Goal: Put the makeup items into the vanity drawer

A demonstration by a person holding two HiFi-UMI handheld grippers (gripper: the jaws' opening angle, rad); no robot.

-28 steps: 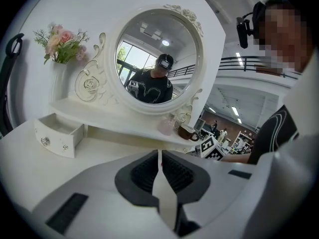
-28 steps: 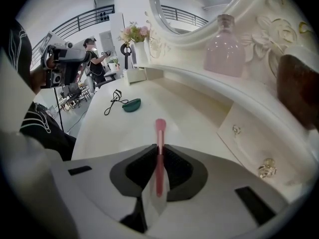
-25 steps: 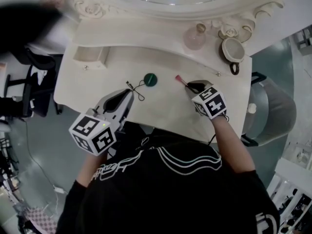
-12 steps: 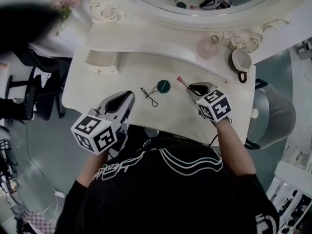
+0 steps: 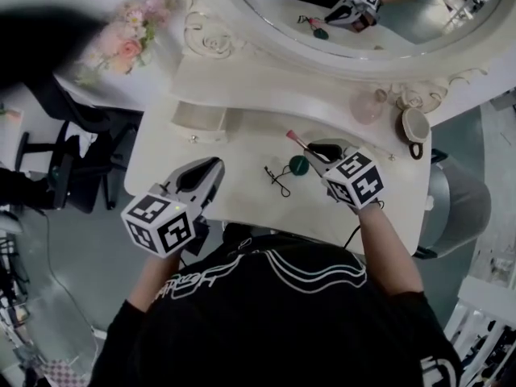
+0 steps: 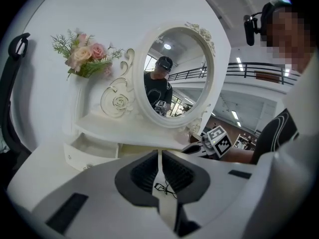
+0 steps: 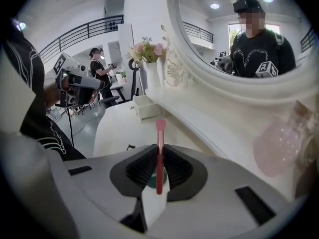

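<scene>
Brush in the grip, two makeup items on the top, drawer open.
I have the slim pink brush [image 5: 297, 141] pinched by its handle in my right gripper [image 5: 316, 153], its flat pink tip sticking out past the jaws. A small round green disc [image 5: 299, 165] lies flat on the vanity top, with a thin black curler [image 5: 278, 177] lying just beside it. The little white drawer [image 5: 193, 132] stands pulled open at the vanity's left, well apart from them.
</scene>
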